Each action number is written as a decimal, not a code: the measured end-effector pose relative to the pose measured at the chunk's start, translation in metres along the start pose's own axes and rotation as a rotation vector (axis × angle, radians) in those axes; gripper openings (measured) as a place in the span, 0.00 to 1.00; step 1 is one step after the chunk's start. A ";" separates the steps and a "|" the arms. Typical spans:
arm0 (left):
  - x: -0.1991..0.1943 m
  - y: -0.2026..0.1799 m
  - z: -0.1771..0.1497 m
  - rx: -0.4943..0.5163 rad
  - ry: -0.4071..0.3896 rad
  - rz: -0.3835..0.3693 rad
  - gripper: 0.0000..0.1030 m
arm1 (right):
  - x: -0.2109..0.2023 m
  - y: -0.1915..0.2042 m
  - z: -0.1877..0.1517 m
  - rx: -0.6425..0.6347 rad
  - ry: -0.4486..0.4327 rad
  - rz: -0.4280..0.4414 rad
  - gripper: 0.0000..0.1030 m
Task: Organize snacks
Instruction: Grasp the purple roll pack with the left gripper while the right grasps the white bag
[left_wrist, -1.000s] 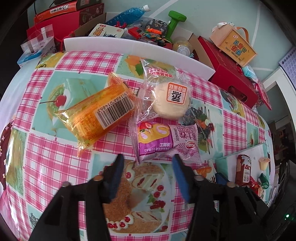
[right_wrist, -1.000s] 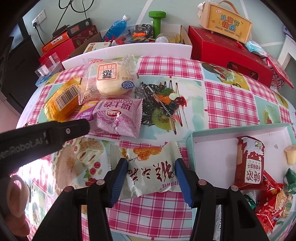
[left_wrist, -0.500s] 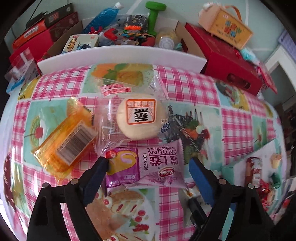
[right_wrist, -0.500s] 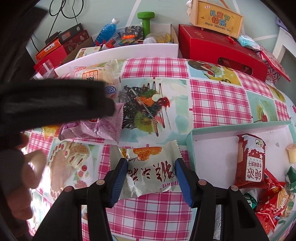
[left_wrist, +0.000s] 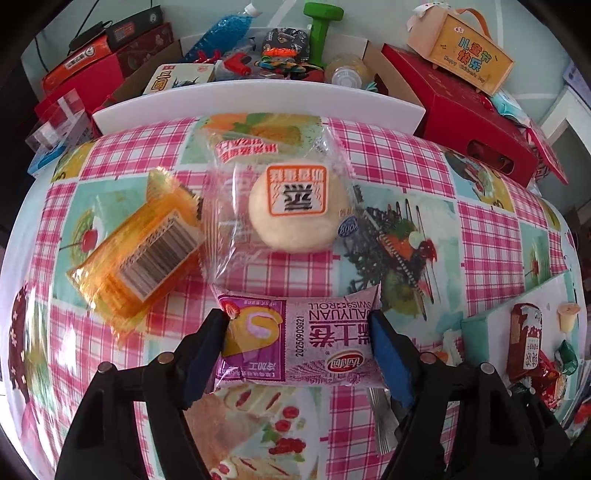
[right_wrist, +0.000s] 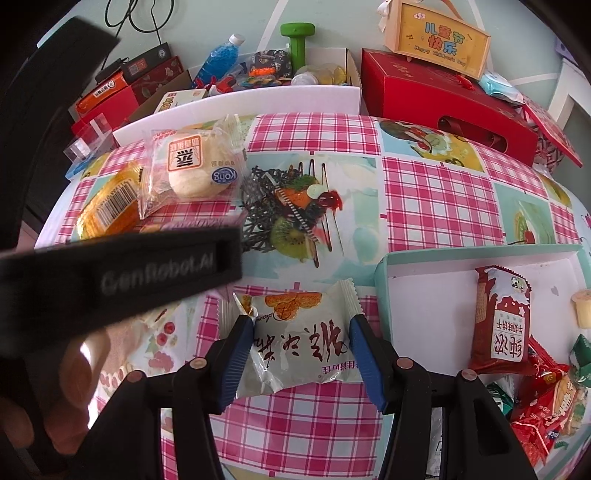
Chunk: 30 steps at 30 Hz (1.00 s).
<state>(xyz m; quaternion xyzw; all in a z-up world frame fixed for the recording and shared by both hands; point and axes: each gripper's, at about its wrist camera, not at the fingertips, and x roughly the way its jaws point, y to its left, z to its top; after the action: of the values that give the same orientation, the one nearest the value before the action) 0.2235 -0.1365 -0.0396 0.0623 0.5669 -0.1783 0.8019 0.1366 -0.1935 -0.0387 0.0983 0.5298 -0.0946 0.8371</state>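
In the left wrist view, the left tool (left_wrist: 297, 349) has its two blue-padded fingers spread apart on either side of a purple Swiss roll packet (left_wrist: 295, 341) that lies flat on the counter (left_wrist: 487, 243). Each pad sits right at a short end of the packet; whether they press on it cannot be told. Just beyond the packet lies a clear bag with a round pale bun (left_wrist: 284, 206), and to its left, tilted, an orange packet (left_wrist: 142, 258) with its barcode facing up. The bun bag's near edge touches or slightly overlaps the purple packet.

In the right wrist view, the right tool (right_wrist: 301, 347) has its fingers clamped against the two sides of a white cracker packet (right_wrist: 301, 343), whose wrapper is crumpled at the left pad. The packet is near the front of the counter, just left of a shallow tray (right_wrist: 384, 269) with a pale green rim. In the tray lie a red biscuit packet (right_wrist: 502, 317), a small jelly cup (right_wrist: 583, 308) and a heap of small wrapped sweets (right_wrist: 543, 402) at the near right corner. The body of the left tool crosses the left side of this view, blurred, with a hand (right_wrist: 55, 398) below it.

Behind the counter stands a white box (left_wrist: 258, 99) of odds and ends, with a blue bottle (left_wrist: 221, 29) and a green dumbbell (left_wrist: 319, 27), and a red gift box (left_wrist: 465, 114) to the right.
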 end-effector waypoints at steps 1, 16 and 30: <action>-0.002 0.003 -0.004 -0.013 -0.001 -0.004 0.76 | 0.000 0.000 0.000 -0.004 0.002 0.003 0.57; -0.029 0.046 -0.034 -0.111 0.003 0.005 0.74 | -0.002 0.010 -0.002 -0.065 -0.003 -0.016 0.67; -0.026 0.042 -0.028 -0.100 0.007 0.014 0.74 | -0.001 0.003 0.001 -0.055 -0.019 -0.051 0.68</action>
<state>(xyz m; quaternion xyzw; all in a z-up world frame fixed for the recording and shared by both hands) 0.2061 -0.0833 -0.0292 0.0268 0.5776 -0.1437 0.8031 0.1383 -0.1906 -0.0374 0.0610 0.5267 -0.1022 0.8417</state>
